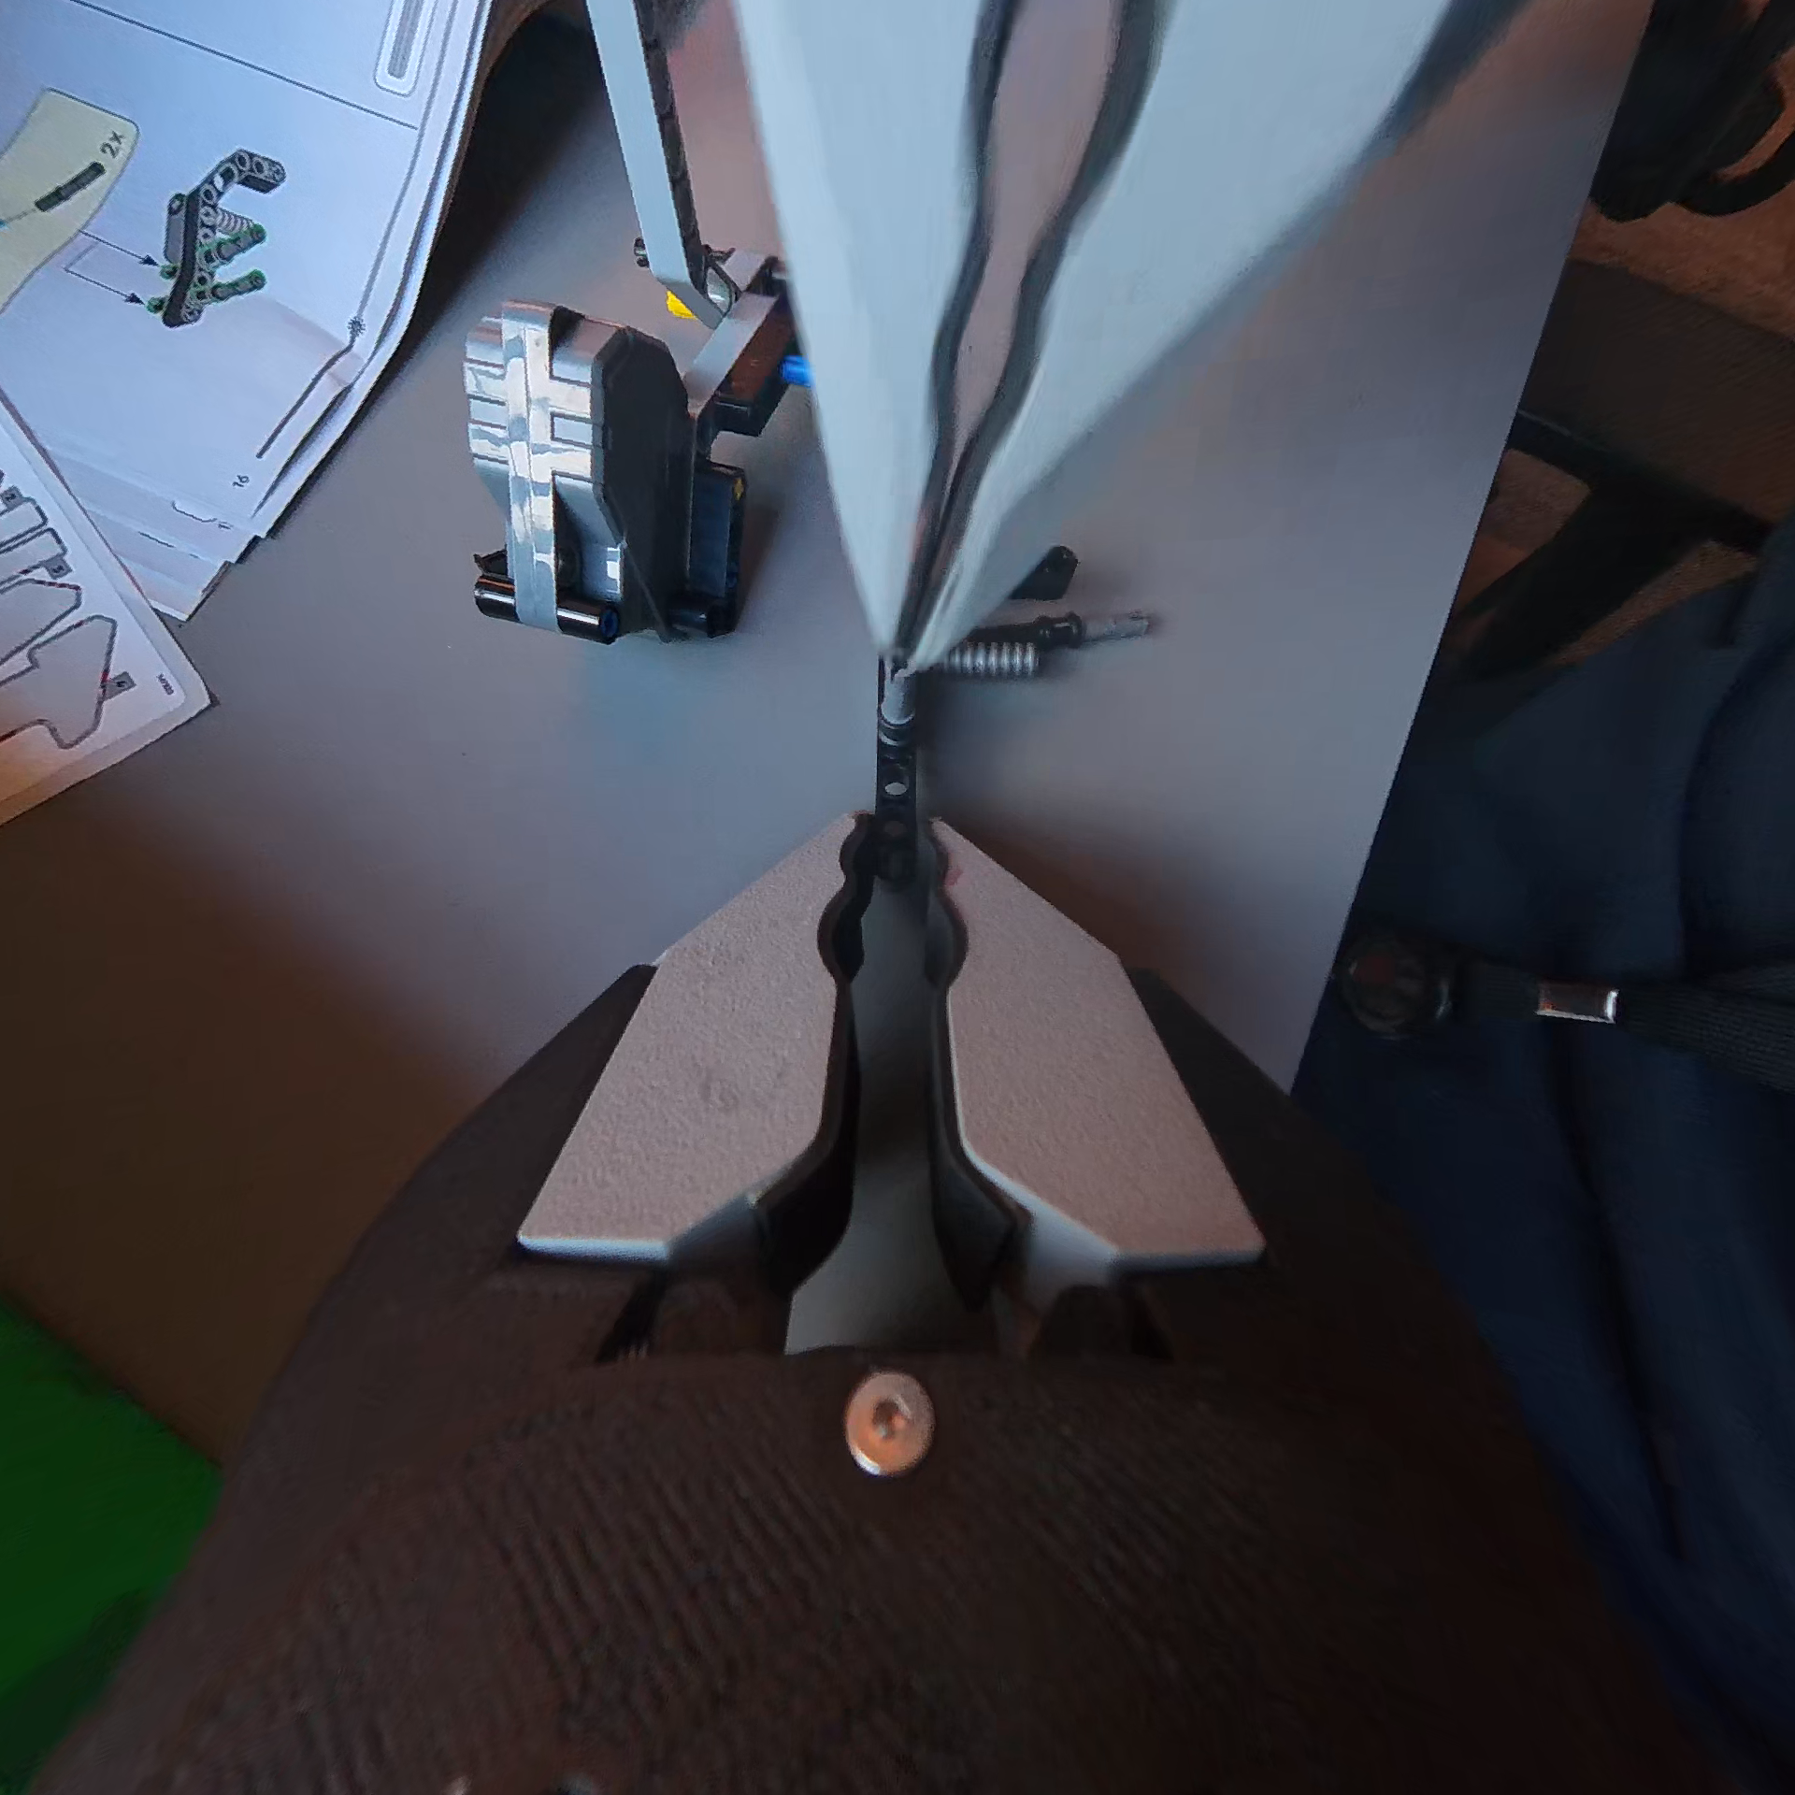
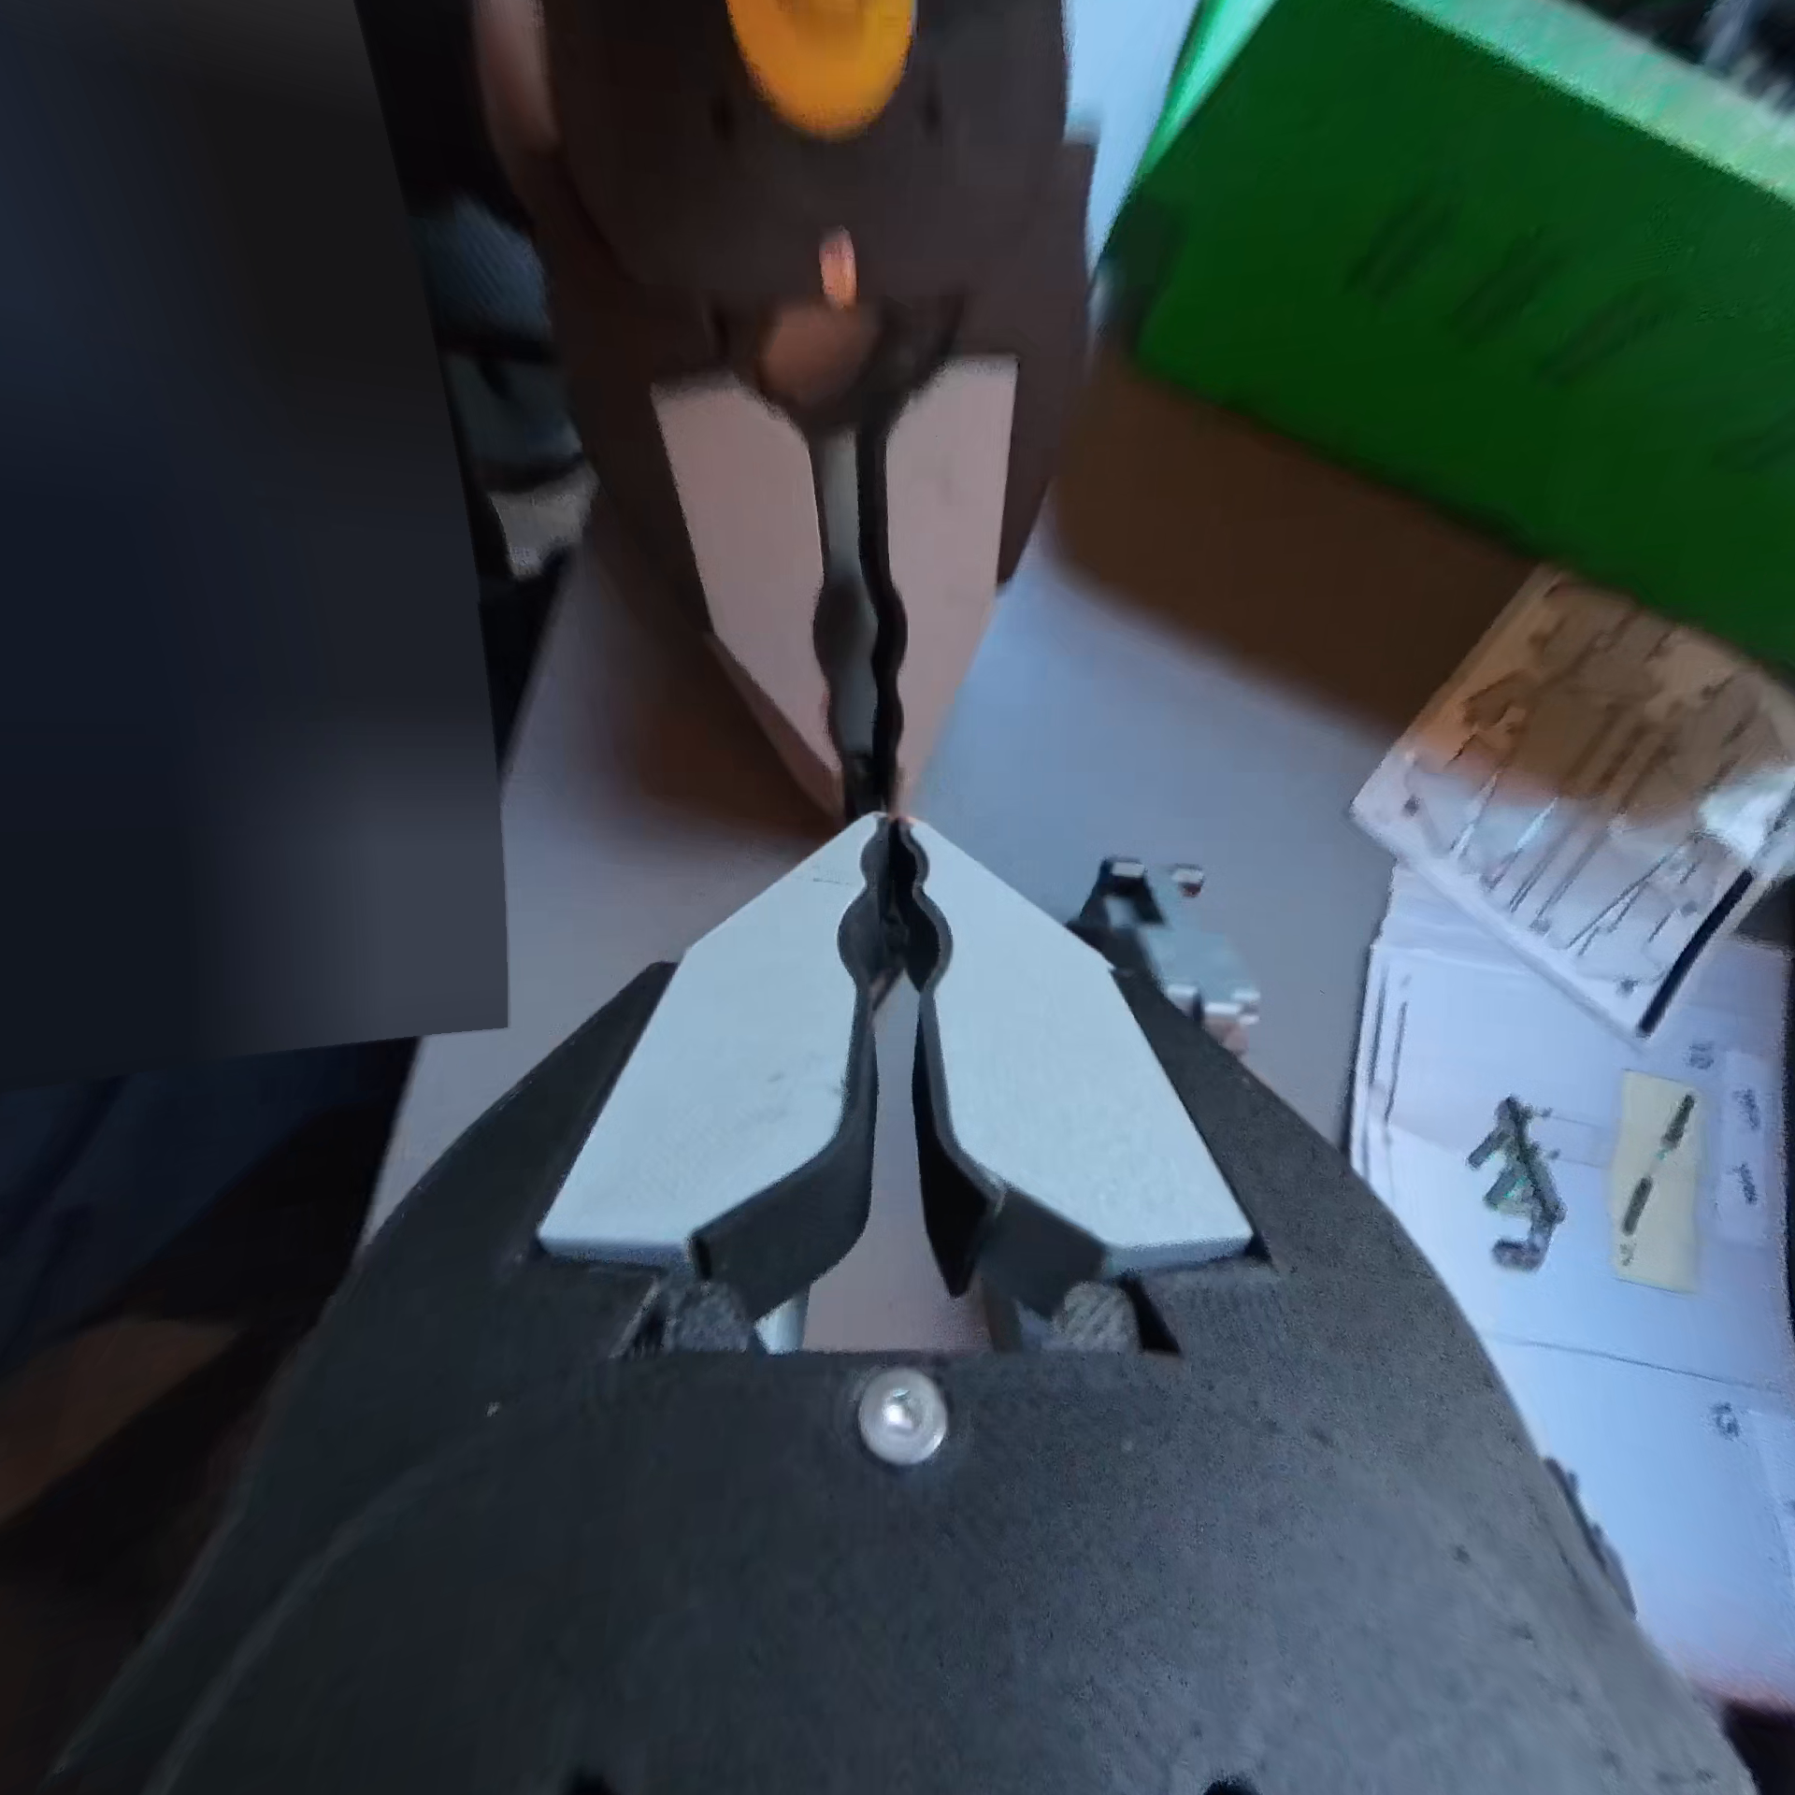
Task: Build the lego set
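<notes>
While the left gripper (image 1: 892,855) pinches the slim black-and-grey shock-absorber rod (image 1: 894,767) at six o'clock and the right gripper (image 1: 898,653) clamps its twelve o'clock end above the grey tabletop (image 1: 486,777), they should, I'd say, press straight along its axis, without twisting.

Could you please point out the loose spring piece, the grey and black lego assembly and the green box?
spring piece (image 1: 1000,659): left wrist view, its coil.
lego assembly (image 1: 592,466): left wrist view, its black block.
green box (image 2: 1457,291): right wrist view, its side.
</notes>
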